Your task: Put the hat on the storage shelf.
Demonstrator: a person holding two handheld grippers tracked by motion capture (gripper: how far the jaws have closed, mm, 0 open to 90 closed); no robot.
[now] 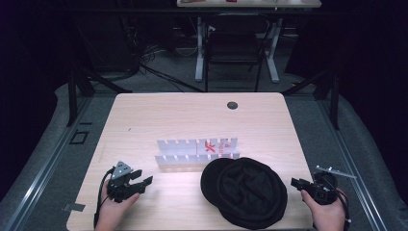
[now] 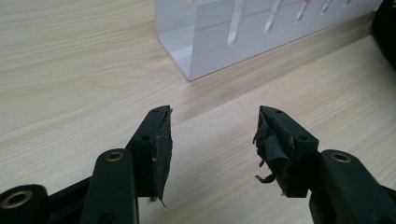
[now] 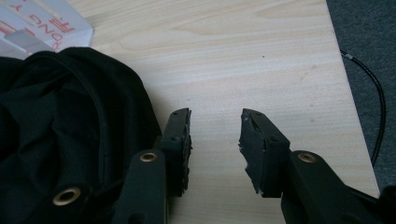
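A black cloth hat lies in a round heap at the table's front right; in the right gripper view the hat spreads over the left side. Behind it stands a white slotted rack with red print, whose near corner shows in the left gripper view. My left gripper rests at the front left, open, nothing between its jaws. My right gripper sits at the front right edge, just right of the hat, open and empty.
The light wooden table has a dark round grommet near its far edge. Beyond the table stand a black chair and a white desk frame. A cable lies on the grey floor to the right.
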